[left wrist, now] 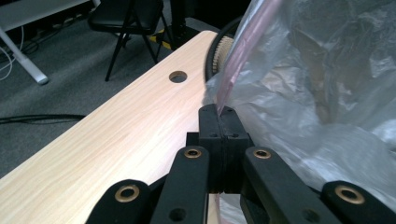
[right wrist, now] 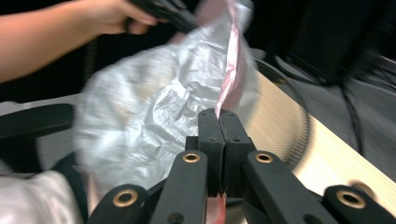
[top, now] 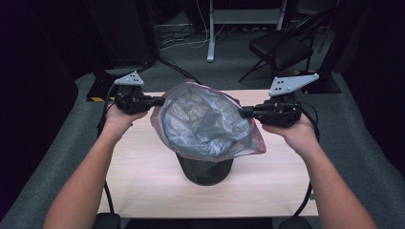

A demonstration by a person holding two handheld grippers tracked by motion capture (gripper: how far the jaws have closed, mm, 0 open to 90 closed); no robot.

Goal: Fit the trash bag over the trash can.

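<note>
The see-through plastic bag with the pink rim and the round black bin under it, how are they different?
The see-through plastic bag with the pink rim is thin, crinkly and pale grey; the round black bin is dark and stiff-looking. The bag is held up, its rim pinched by the left gripper and the right gripper; the bin stands on the light wooden table. The bag's mouth spreads wider than the bin. Both open upward.

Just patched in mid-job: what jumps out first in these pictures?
A translucent plastic bag with a pink rim, stretched open above a dark bin at mid-table. The left gripper and right gripper each pinch that rim on opposite sides, jaws shut.
</note>
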